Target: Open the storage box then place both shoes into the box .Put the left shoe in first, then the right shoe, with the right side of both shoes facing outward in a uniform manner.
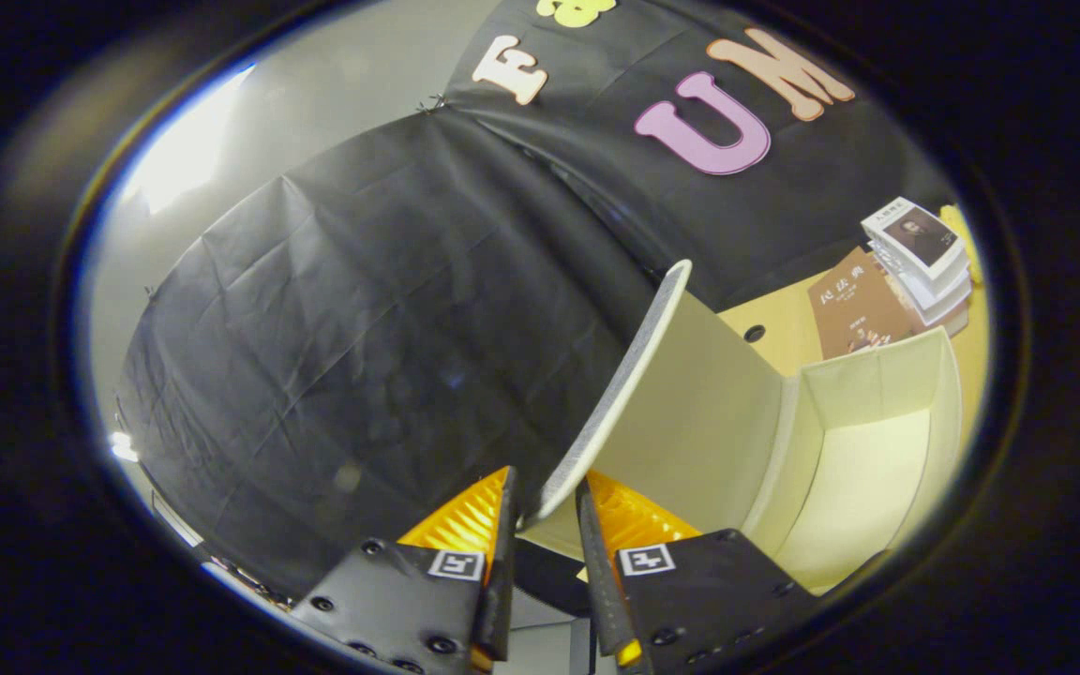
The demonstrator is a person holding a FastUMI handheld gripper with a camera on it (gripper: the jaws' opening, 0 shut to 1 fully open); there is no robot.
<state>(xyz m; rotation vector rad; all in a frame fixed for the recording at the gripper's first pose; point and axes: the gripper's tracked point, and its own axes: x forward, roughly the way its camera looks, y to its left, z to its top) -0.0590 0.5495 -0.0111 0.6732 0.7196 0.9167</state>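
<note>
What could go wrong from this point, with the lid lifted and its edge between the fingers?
1. The gripper holds the box lid only by its thin edge; it could slip out and fall shut over the storage box.
2. The lid stands swung up, not laid back; released here, it may drop closed.
3. The stack of books sits close beyond the box; pushing the box could knock it.

The cream storage box (877, 441) sits open and empty on the counter (784, 328), its lid (662, 394) swung upright between the gripper (545, 511) fingers.
</note>
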